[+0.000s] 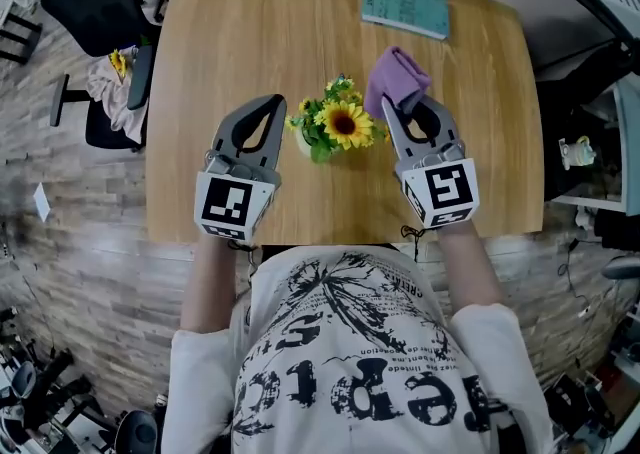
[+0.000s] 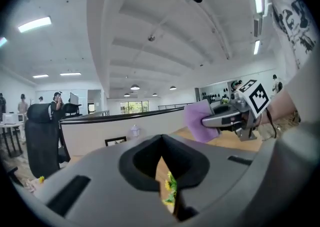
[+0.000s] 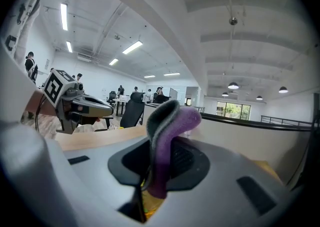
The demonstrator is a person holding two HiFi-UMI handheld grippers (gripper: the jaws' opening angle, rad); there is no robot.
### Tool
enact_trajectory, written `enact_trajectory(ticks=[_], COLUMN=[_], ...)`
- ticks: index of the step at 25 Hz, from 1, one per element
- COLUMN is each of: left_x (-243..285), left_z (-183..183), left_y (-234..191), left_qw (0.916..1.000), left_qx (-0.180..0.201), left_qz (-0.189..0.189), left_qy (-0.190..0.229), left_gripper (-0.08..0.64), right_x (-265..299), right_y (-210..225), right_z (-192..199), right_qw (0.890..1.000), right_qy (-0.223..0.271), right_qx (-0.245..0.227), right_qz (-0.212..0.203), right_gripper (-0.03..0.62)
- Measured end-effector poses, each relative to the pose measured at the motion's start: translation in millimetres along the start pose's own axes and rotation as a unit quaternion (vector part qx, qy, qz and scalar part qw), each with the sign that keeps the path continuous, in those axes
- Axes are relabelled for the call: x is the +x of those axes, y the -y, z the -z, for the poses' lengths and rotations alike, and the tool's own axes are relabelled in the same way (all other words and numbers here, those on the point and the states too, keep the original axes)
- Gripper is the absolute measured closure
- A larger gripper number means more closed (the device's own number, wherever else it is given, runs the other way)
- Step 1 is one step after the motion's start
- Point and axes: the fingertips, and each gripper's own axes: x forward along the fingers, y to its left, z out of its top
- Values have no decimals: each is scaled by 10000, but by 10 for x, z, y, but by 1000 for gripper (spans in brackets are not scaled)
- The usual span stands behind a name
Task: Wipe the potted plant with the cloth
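At the middle of the wooden table (image 1: 230,52), the potted plant (image 1: 335,125) is standing upright, with yellow sunflower heads and green leaves hiding most of its pot; only a pale edge is showing at the lower left of the foliage.

We are holding the left gripper (image 1: 268,102) just left of the plant, jaws pressed together with nothing between them; through the thin slit between them only the flowers beyond are showing. We are holding the right gripper (image 1: 395,110) just right of the plant, clenched on the purple cloth (image 1: 395,77), which is bunching up past the jaw tips on the far side.

Handling notes, as we are judging them:
- We are treating the cloth as soft, light and limp. It is folding over itself, so only the loose bunch beyond the jaws is free for wiping.
- We are treating the plant as light and easy to tip. The petals and leaves look thin and bendable, so we are planning light strokes.
- We are choosing the pot wall, low on the left side, as the place to take hold, never the stems. The left jaws need opening first.
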Motion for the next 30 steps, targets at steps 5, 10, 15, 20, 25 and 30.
enact_trajectory(ticks=[5, 10, 15, 20, 25, 30], left_x=[-35, -50, -26, 21, 65, 68], left_z=[6, 5, 89, 91, 165, 150], left_y=[-24, -54, 6, 13, 70, 37], left_qw=[9999, 9997, 9997, 9995, 9991, 9990], left_qx=[-24, -213, -114, -166, -97, -321], left_qz=[-116, -81, 149, 211, 243, 149], left_qy=[21, 13, -150, -182, -339, -268], left_gripper=[555, 555, 555, 555, 555, 555], right_x=[-49, -56, -78, -28, -44, -60], right_y=[23, 38, 60, 75, 68, 143], right_z=[-90, -91, 0, 27, 24, 57], right_qw=[9997, 9997, 9997, 9997, 9997, 9992], right_qy=[228, 192, 152, 124, 152, 99], right_qx=[100, 28, 90, 177, 187, 352], right_qz=[84, 136, 141, 122, 93, 185], right_gripper=[523, 528, 531, 530, 531, 531])
